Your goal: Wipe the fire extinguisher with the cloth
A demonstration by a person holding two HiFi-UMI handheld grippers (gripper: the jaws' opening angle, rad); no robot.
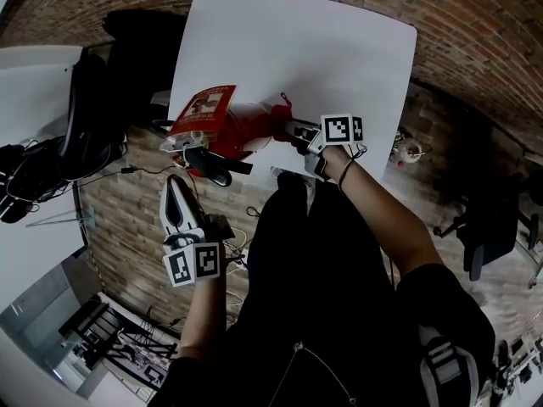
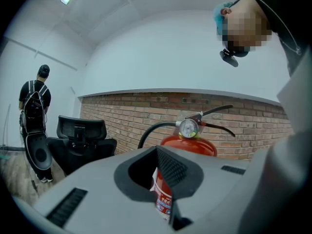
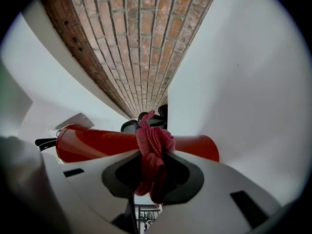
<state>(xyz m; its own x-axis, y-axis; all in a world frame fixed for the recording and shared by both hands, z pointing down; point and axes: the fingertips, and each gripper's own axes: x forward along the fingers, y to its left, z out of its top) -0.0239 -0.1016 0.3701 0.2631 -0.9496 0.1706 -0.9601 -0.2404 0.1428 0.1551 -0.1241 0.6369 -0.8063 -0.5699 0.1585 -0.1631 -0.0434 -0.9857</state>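
A red fire extinguisher (image 1: 239, 134) with a white-and-red label stands upright beside the white table; its gauge (image 2: 188, 128), black hose and lever handle are at the top. My right gripper (image 1: 290, 128) is shut on a red cloth (image 1: 280, 108) and holds it against the cylinder's side. In the right gripper view the cloth (image 3: 152, 145) hangs bunched between the jaws of the right gripper (image 3: 151, 175), across the red body (image 3: 97, 143). My left gripper (image 1: 174, 189) is a little short of the handle, jaws together and holding nothing. The left gripper (image 2: 163, 196) points at the label.
A white table (image 1: 297, 49) lies behind the extinguisher. A black office chair (image 1: 93, 117) stands to the left, seen as the chair (image 2: 80, 133) in front of a brick wall (image 2: 126, 111). A person (image 2: 34, 111) with a backpack stands at the far left.
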